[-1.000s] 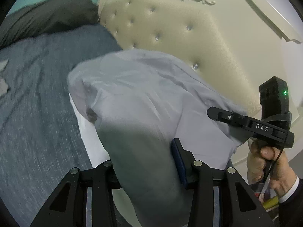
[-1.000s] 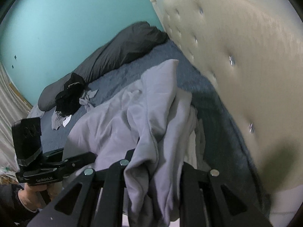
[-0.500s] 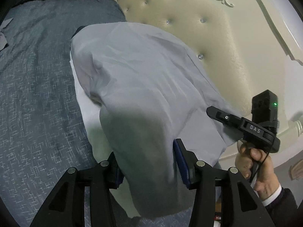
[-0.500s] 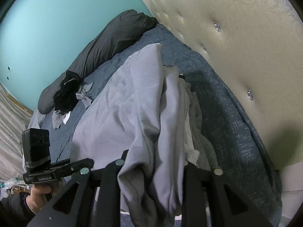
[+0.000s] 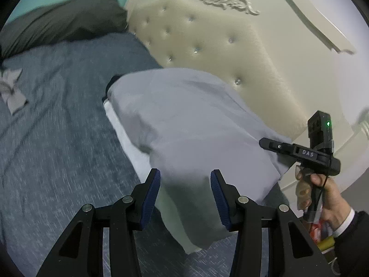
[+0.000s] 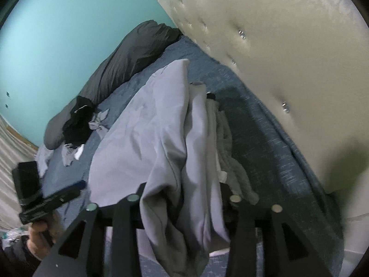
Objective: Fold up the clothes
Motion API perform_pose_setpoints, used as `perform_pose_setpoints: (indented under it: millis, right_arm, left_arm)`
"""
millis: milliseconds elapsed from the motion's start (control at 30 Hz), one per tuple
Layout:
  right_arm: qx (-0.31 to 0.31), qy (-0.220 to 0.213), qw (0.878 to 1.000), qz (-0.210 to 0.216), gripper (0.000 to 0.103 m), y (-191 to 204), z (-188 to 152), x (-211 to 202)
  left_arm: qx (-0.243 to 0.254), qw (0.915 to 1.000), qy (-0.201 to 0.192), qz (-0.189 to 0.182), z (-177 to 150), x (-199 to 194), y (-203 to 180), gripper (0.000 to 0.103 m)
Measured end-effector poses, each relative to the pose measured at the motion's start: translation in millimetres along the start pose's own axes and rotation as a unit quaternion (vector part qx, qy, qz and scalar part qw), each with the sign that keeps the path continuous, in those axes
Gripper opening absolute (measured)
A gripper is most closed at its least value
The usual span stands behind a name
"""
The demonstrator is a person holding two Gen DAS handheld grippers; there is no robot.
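Garment: pale grey cloth lies spread on the blue bedspread, close to the cream tufted headboard. Its near end hangs in a fold toward the left wrist camera.
Beneath garment: a white layer shows along its left edge; in the right wrist view more folded pieces, white and grey, lie stacked on the headboard side.
Left gripper: jaws partly apart, blue pads standing clear of the cloth — the hanging fold sits between them but neither pad presses on it.
Right gripper: jaws opening. A bunched fold of the grey cloth drapes between the fingers and down over the frame; the pads are hidden by it, so contact cannot be told for certain, though the fingers stand wider than the bunch.
Right gripper, seen from left camera: black body at the garment's right corner, held by a hand in a dark sleeve with white cuff.
Elsewhere on bed: dark pillow by the teal wall; black clothes and small grey pieces — well apart from the garment.
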State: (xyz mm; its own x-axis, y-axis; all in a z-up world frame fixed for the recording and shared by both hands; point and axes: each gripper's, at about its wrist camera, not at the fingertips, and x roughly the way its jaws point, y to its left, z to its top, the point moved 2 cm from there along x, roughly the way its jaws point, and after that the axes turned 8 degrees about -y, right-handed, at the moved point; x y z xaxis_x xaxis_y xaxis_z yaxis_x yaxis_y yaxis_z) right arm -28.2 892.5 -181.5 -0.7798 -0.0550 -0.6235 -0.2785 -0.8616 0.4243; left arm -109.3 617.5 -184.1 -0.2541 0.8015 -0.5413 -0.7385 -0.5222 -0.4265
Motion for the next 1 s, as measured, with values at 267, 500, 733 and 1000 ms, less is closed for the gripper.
perform_pose_setpoints:
  millis: [267,500,733,1000]
  right_arm:
    - [-0.025,-0.098,0.994,-0.045,0.041,1.7,13.6,-49.6]
    - [-0.126,-0.110,0.986,-0.012,0.012,51.9,7.2,-51.3]
    - [-0.127,-0.079,0.988,-0.045,0.005,44.1,-18.3,-10.5]
    - [-0.070,-0.073,0.994,-0.051,0.000,14.2,-49.2,8.9]
  left_arm:
    - [0.053,0.9985,-0.005,0.013,7.5,12.0,-14.9,0.049]
    - [0.073,0.9972,0.009,0.017,0.0,29.8,-24.8,0.049]
    - [0.087,0.9958,0.014,0.027,-16.3,38.2,-26.9,0.049]
    - [0.101,0.9941,0.018,0.037,-35.8,47.1,-28.4,0.049]
